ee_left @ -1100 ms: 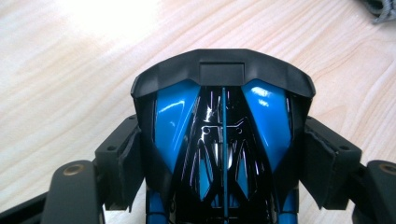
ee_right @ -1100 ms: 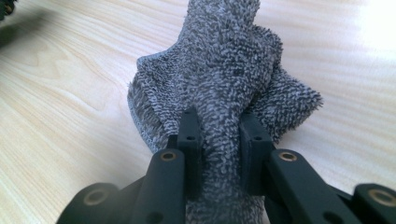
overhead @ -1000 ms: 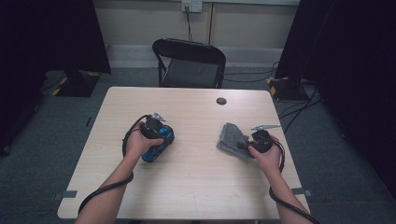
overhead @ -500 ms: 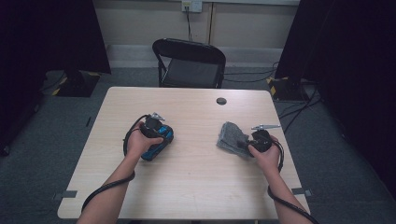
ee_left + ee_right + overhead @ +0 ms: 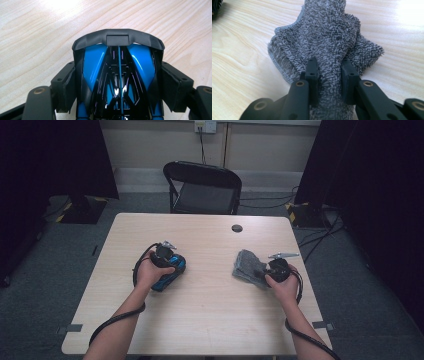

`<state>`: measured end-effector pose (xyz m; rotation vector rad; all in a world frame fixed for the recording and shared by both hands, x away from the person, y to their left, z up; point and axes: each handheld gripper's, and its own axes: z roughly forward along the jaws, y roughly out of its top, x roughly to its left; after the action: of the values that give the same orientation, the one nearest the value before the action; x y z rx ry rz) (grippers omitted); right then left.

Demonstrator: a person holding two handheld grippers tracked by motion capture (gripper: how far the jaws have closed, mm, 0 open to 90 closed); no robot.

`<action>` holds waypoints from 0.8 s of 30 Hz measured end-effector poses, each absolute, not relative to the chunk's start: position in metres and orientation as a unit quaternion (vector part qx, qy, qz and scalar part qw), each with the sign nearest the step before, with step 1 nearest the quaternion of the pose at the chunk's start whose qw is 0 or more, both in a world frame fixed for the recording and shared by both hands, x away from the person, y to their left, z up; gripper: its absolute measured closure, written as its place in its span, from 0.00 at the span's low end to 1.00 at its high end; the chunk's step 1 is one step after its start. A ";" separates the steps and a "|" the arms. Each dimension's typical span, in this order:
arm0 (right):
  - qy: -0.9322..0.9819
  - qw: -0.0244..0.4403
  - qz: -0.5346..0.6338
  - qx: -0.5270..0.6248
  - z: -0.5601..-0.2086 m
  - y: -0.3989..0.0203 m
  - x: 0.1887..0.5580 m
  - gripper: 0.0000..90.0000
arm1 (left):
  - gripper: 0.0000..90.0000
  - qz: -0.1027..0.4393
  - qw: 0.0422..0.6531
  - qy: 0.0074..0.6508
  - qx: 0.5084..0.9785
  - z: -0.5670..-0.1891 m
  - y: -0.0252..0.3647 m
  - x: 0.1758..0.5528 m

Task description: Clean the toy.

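**Car and cloth gripped, wiping not yet begun**

The left hand-held gripper (image 5: 169, 257) is clamping the blue toy car (image 5: 118, 80) across its sides on the bench (image 5: 210, 320). To the car's right, well apart, the right hand-held gripper (image 5: 329, 71) is pinching a grey cloth (image 5: 327, 37). Judged next: carrying the cloth over to the car while holding it steady.

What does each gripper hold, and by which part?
The left gripper clamps the blue toy car by its two sides. The right gripper pinches a bunched fold of the grey cloth.
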<state>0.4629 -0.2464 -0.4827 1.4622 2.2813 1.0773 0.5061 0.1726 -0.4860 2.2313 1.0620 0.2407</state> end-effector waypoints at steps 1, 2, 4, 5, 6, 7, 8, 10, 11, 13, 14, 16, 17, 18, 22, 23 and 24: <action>0.778 0.114 0.366 0.498 -0.483 -0.246 0.463 0.79 | 0.28 0.089 0.323 0.405 0.851 -0.487 0.173 0.507; 0.778 0.115 0.366 0.498 -0.483 -0.246 0.463 0.79 | 0.28 0.087 0.323 0.407 0.850 -0.487 0.173 0.507; 0.778 0.117 0.365 0.498 -0.483 -0.245 0.464 0.79 | 0.28 0.085 0.324 0.411 0.848 -0.489 0.172 0.508; 0.778 0.118 0.365 0.498 -0.483 -0.245 0.464 0.79 | 0.28 0.087 0.323 0.409 0.849 -0.489 0.172 0.508; 0.778 0.119 0.364 0.498 -0.483 -0.244 0.464 0.79 | 0.28 0.089 0.322 0.409 0.849 -0.490 0.172 0.508; 0.778 0.120 0.365 0.497 -0.484 -0.244 0.464 0.79 | 0.28 0.088 0.322 0.408 0.850 -0.489 0.172 0.509; 0.778 0.121 0.365 0.497 -0.484 -0.244 0.465 0.78 | 0.28 0.088 0.325 0.411 0.847 -0.490 0.171 0.509; 0.777 0.124 0.364 0.498 -0.484 -0.244 0.466 0.77 | 0.28 0.089 0.323 0.410 0.848 -0.490 0.171 0.510; 0.777 0.126 0.363 0.498 -0.484 -0.243 0.466 0.77 | 0.28 0.089 0.323 0.409 0.849 -0.490 0.171 0.510; 0.778 0.129 0.361 0.497 -0.485 -0.242 0.466 0.76 | 0.28 0.092 0.322 0.406 0.850 -0.490 0.171 0.511; 0.779 0.130 0.360 0.497 -0.485 -0.241 0.466 0.76 | 0.28 0.091 0.322 0.406 0.850 -0.490 0.170 0.511; 0.781 0.133 0.358 0.494 -0.485 -0.241 0.467 0.75 | 0.28 0.099 0.320 0.401 0.853 -0.490 0.169 0.511; 0.781 0.135 0.357 0.494 -0.485 -0.240 0.466 0.75 | 0.28 0.100 0.319 0.398 0.854 -0.491 0.168 0.511; 0.781 0.136 0.355 0.495 -0.485 -0.240 0.466 0.74 | 0.28 0.101 0.318 0.397 0.855 -0.491 0.168 0.511; 0.780 0.140 0.355 0.496 -0.486 -0.240 0.466 0.70 | 0.28 0.111 0.316 0.395 0.856 -0.492 0.166 0.510; 0.780 0.142 0.355 0.496 -0.487 -0.240 0.466 0.69 | 0.28 0.114 0.315 0.393 0.856 -0.492 0.165 0.510; 0.779 0.143 0.355 0.496 -0.487 -0.240 0.466 0.68 | 0.28 0.115 0.316 0.393 0.856 -0.492 0.165 0.509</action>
<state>0.4664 -0.2399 -0.4869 1.4315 2.2480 1.0255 0.5093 0.1651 -0.4922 2.2544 1.0353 0.3029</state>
